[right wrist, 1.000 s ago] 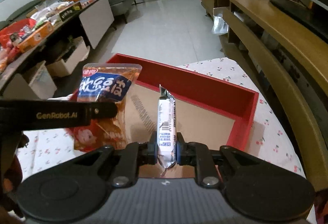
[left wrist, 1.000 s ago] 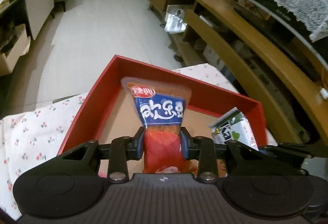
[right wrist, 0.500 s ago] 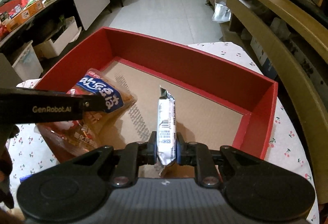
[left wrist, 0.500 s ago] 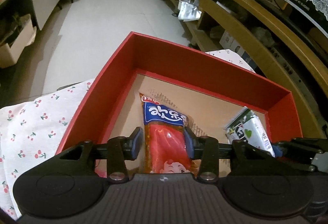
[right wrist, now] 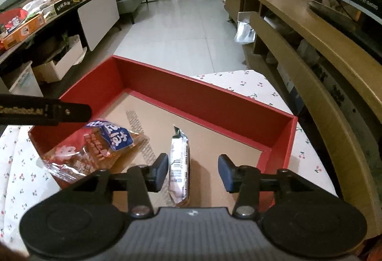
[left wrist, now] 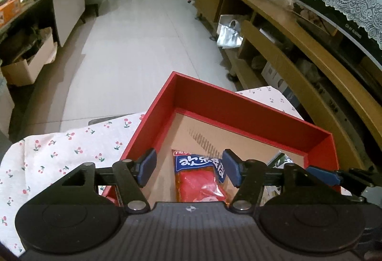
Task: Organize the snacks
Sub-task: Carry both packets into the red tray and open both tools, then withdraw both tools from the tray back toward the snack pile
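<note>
Snacks: red pack (left wrist: 200, 180) and slim pack (right wrist: 179, 165) lie inside box (right wrist: 214, 103); left tool (left wrist: 189, 170) and right tool (right wrist: 193, 171) opening, gripping nothing; any others unseen.

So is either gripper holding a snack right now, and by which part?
Neither. Left gripper jaws are opening around the red-and-blue snack bag; right gripper jaws are opening beside the white bar wrapper.

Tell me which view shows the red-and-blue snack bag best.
Right wrist view: the red-and-blue snack bag shows nearly whole, lying against the red box wall. Left wrist view shows only its top half between the opening left claw.
</note>
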Demonstrator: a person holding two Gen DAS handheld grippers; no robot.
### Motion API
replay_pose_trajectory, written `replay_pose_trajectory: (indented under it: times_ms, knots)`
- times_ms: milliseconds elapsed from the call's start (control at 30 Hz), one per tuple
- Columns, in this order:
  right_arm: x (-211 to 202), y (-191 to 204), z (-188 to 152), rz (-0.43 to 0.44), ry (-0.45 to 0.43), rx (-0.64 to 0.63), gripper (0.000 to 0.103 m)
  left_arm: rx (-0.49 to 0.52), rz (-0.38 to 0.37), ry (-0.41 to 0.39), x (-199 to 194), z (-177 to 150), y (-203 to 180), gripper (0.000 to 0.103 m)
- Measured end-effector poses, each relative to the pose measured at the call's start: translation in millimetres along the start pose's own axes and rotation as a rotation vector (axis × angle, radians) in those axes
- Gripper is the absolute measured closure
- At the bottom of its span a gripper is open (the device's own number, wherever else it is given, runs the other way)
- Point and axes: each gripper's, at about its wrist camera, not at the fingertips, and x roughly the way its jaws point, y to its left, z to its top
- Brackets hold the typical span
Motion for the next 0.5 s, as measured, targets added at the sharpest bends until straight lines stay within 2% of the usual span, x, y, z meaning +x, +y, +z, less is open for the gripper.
replay_pose_trajectory:
  times_ms: [267, 367, 433, 500]
  knots:
    - [-9.2, -1.0, -0.2, -0.001, -0.016, 0.003, 0.054, 0.036, 0.019, 0.059, 4.4, -12.6, -1.1, 0.034]
    - [-10.4, -1.4, -0.3, 0.000, -0.015, 0.007, 0.054, 0.052, 0.015, 0.069, 3.5, -16.4, -2.4, 0.029]
    - [-10.5, -2.8, 0.0, -0.001, -0.015, 0.007, 0.054, 0.082, 0.050, 0.067, 7.8, -19.8, -3.5, 0.025]
    - [-10.1, -3.2, -0.6, -0.003, -0.013, 0.005, 0.054, 0.072, 0.054, 0.070, 13.0, -22.1, -1.3, 0.024]
